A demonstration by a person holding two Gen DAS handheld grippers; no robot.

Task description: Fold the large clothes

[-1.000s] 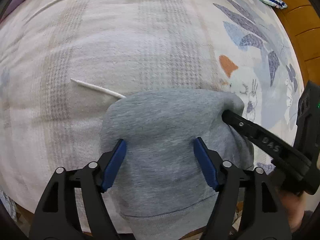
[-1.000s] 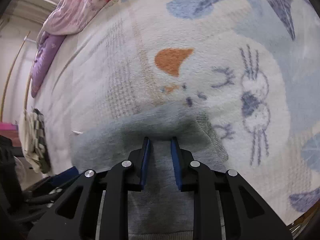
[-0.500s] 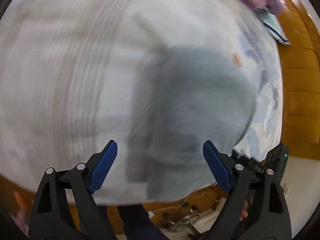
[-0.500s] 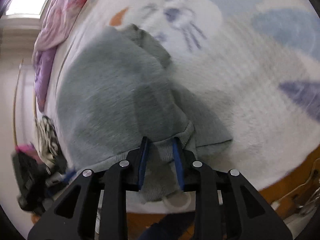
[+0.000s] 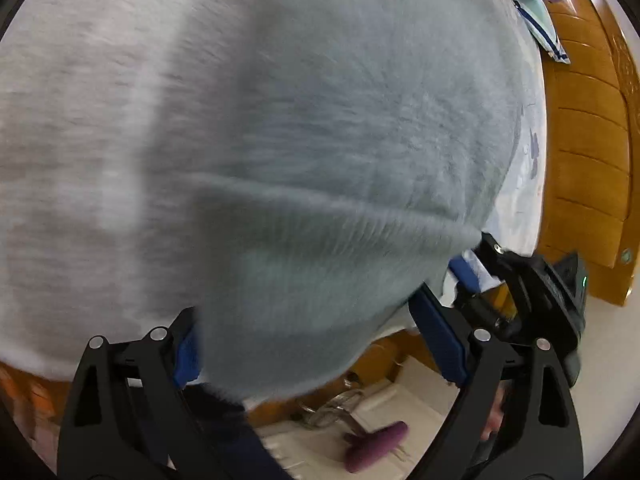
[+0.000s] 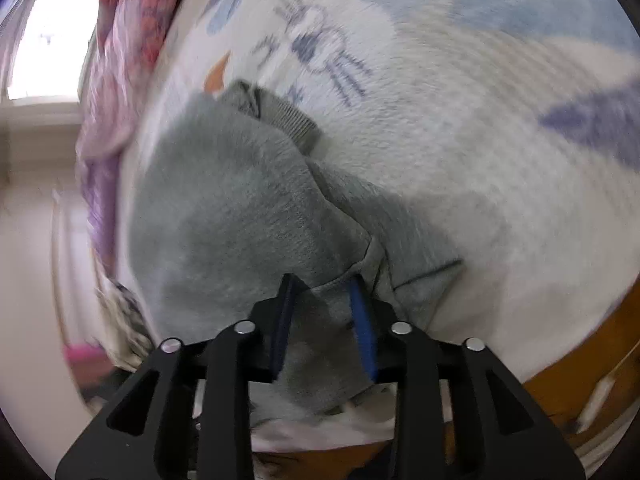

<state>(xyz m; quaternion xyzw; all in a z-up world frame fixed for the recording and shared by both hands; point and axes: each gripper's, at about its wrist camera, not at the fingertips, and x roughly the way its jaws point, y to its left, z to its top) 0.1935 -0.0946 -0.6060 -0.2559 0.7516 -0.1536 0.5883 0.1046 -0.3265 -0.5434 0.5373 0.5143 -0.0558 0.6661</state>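
A: What lies under your right gripper (image 6: pixel 322 300)?

B: One grey garment (image 6: pixel 240 208), folded on your patterned blanket (image 6: pixel 460 128). Your jaws are opening, with its hem edge between them.

A: Anything else on it?

B: A ribbed cuff (image 6: pixel 288 116) sticks out at its far side. A pink and purple quilt (image 6: pixel 120 60) is bunched at the far left; a wooden bed frame (image 6: pixel 580 364) edges your lower right.

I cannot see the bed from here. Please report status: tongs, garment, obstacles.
Left tongs wide open around the grey garment. Right tongs opening, hem between the pads. Garment folded on the blanket. Nothing in the way.
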